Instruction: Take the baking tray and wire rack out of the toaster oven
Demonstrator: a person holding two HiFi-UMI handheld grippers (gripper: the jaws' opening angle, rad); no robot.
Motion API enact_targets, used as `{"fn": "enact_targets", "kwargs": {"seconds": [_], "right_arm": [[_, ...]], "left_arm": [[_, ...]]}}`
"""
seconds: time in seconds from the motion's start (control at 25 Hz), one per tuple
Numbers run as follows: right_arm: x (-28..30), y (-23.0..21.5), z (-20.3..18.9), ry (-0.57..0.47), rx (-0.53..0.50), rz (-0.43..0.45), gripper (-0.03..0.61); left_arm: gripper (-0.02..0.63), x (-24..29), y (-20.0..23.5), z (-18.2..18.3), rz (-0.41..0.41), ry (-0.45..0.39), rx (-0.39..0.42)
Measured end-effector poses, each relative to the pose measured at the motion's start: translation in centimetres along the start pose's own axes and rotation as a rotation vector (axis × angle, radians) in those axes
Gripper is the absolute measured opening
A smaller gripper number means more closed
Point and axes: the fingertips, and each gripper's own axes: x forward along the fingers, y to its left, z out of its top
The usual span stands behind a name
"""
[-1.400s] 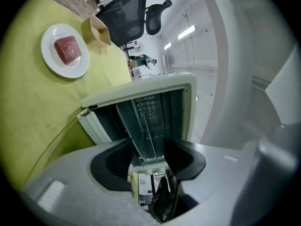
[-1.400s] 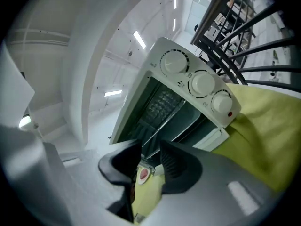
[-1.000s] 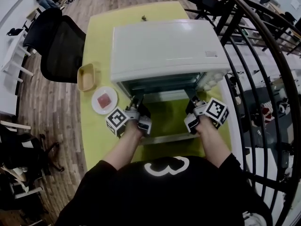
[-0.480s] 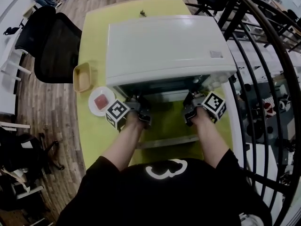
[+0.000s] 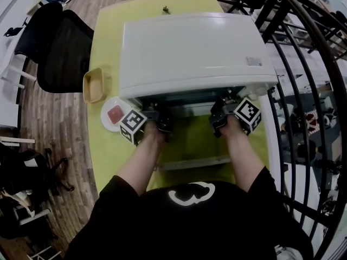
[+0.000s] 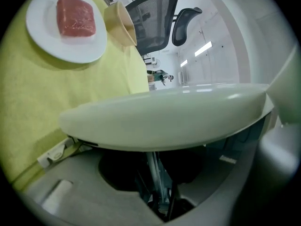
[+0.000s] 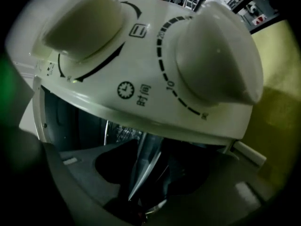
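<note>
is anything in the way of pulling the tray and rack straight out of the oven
Nothing visible does. The oven has its door folded down flat, and the mouth is open. The plate and the small dish sit to the oven's left, off the pull-out path.

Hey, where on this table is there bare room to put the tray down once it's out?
Best bare patch: the table at front left, between plate and near edge. A strip behind the oven is free but for one small item. Crowded: the open door fills the front; dish and plate line the oven's left.
</note>
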Motion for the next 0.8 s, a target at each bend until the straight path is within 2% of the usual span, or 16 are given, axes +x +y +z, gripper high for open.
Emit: {"fn": "enact_targets", "kwargs": {"seconds": [0.24,0.8], "right_arm": [[0.08,-1.01,0.23,-0.005,0.006,-0.018,0.114],[-0.68,-1.09,-0.14,0.002,0.026,-0.011,0.107]], "left_arm": [[0.086,0.03,0.19,0.00,-0.002,-0.019,-0.003],[0.084,-0.63,0.37,-0.25,0.012,-0.015,0.000]]}}
